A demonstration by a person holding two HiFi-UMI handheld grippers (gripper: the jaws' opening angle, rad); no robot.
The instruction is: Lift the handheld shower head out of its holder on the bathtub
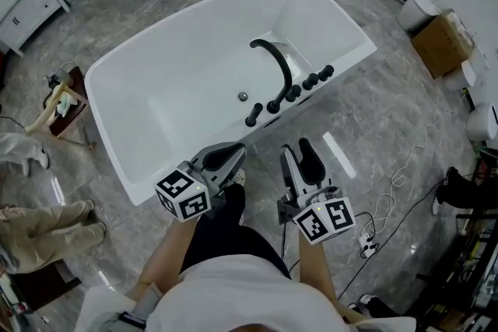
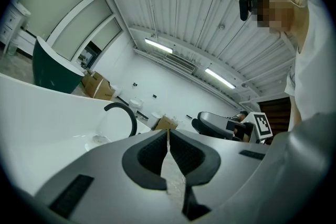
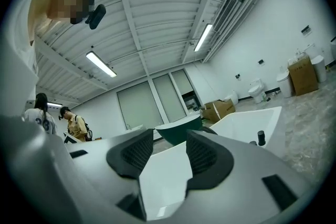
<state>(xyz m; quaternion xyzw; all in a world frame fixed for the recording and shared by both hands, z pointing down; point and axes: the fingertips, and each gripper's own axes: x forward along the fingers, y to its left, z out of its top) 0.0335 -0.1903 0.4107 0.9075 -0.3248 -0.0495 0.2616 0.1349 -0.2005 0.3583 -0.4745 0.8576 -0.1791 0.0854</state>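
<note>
Head view: both grippers short of the tub, shower head in holder

Left gripper (image 1: 236,150) has its jaws closed together with nothing between them. Right gripper (image 1: 298,148) has its jaws apart and empty. Shower head (image 1: 254,117) sits in its holder on the bathtub (image 1: 140,89) rim, ahead of both grippers and apart from them, at the near end of the row of black knobs (image 1: 310,80). Curved spout (image 1: 276,58) is beyond it.
</note>
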